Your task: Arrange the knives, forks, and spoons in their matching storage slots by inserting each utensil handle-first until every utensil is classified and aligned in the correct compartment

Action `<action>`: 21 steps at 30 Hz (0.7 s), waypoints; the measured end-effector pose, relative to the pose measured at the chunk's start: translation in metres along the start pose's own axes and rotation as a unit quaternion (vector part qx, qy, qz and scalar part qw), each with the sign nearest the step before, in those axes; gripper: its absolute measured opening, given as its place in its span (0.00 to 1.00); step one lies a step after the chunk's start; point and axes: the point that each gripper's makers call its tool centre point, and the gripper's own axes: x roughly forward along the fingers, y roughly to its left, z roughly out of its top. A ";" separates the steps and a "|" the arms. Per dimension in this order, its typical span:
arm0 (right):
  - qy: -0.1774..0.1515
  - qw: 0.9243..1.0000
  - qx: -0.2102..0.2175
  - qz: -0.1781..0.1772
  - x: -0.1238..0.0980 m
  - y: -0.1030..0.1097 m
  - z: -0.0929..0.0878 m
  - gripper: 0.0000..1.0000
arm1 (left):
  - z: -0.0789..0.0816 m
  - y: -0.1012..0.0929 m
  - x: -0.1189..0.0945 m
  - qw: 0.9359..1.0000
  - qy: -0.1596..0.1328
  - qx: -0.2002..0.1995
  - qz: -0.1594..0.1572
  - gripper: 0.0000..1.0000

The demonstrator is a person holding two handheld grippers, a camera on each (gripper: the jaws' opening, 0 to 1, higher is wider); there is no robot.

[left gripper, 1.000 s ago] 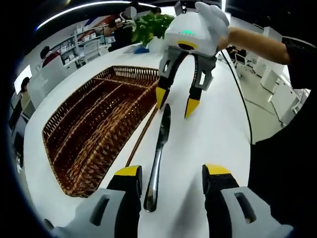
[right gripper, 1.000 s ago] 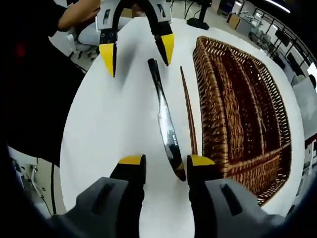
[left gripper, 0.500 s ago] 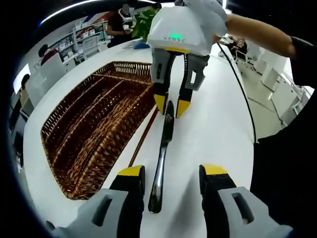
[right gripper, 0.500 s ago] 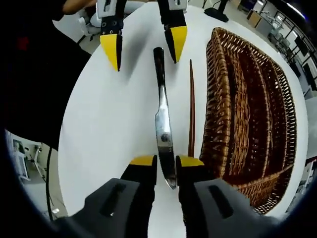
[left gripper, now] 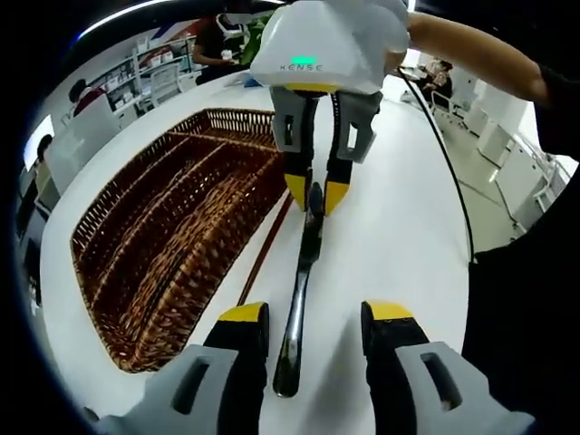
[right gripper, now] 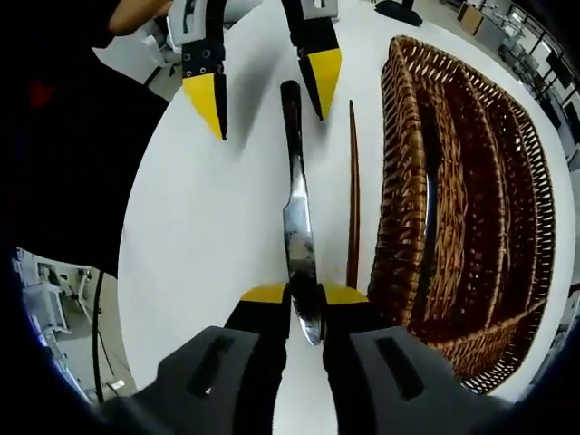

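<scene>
Change: since a second ago the right gripper (right gripper: 304, 294) has narrowed its jaws from a wide gap to a pinch on the blade end of the knife (right gripper: 295, 217); half a second ago they were already nearly together.
Right gripper: its yellow-tipped jaws are clamped on the knife's blade near the tip, seen from its own view; in the left gripper view the same tool (left gripper: 310, 193) comes in from the top, a gloved hand (left gripper: 385, 18) on its white body, its tips squeezing the far end of the knife (left gripper: 301, 290).
Left gripper: jaws spread wide (left gripper: 308, 314), one on each side of the knife's handle end, touching nothing as far as I can see; in the right gripper view it (right gripper: 267, 83) hangs at the top, tips straddling the handle.
Knife: silver, lying lengthwise on the white table (left gripper: 399, 227) (its handle end seems a little off the surface in the left gripper view, though I cannot be sure), just beside the basket.
Basket: a brown wicker tray (left gripper: 172, 240) with long parallel slots, sitting on the table beside the knife; also seen in the right gripper view (right gripper: 471, 208).
Loose strip: a thin brown stick (right gripper: 352, 195) lies on the table between knife and basket, parallel to both.
Background: shelves and seated people (left gripper: 86, 98) beyond the table.
</scene>
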 end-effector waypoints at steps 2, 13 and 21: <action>-0.005 1.000 -0.002 -0.005 -0.001 0.001 -0.001 0.10 | 0.002 0.001 0.001 1.000 -0.002 -0.002 -0.001 0.41; -0.016 0.999 0.040 0.001 -0.002 0.009 -0.001 0.08 | 0.009 -0.004 0.020 1.000 0.003 0.014 -0.015 0.37; -0.015 0.999 0.035 0.000 -0.008 0.017 -0.003 0.08 | 0.012 -0.003 0.029 0.998 0.019 0.054 -0.021 0.32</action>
